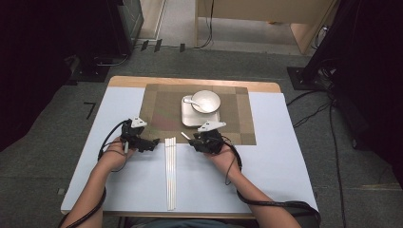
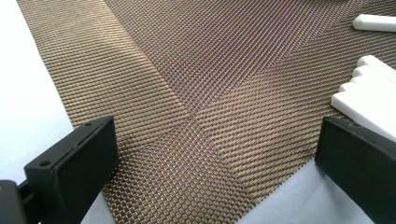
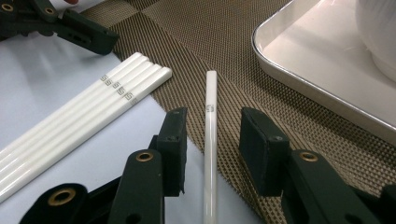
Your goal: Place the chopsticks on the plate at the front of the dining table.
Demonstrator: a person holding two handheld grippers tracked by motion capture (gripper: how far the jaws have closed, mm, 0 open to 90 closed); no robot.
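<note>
1. One white chopstick (image 3: 211, 140) lying flat between the two jaws of the right claw (image 3: 212, 140), apart from both pads, not pinched.
2. Its far end on the brown woven mat (image 3: 196, 42), its near end over the pale bench (image 3: 140, 121), close to the mat's near edge.
3. Right claw spread a little, nothing squeezed; seen from above (image 1: 192, 141) just past the mat's near edge, held in a hand (image 1: 219, 154).
4. A bundle of four white chopsticks (image 3: 79, 116) side by side just beside the single one, not touching it; from above (image 1: 170, 173) running from the mat's near edge toward the near edge of the bench.
5. A shiny metal tray (image 3: 299, 70) on the mat, past the single chopstick and apart from it.
6. A white bowl (image 1: 206, 101) sitting on the tray, with a white spoon (image 1: 190, 100) at its left side.
7. Left claw (image 1: 154, 142) spread wide with nothing between the jaws, low over the near left corner of the mat (image 2: 196, 93); chopstick tips (image 2: 369, 88) by its right jaw.
8. Left claw held in the other hand (image 1: 116, 152), toward the left edge of the bench (image 1: 114, 109).
</note>
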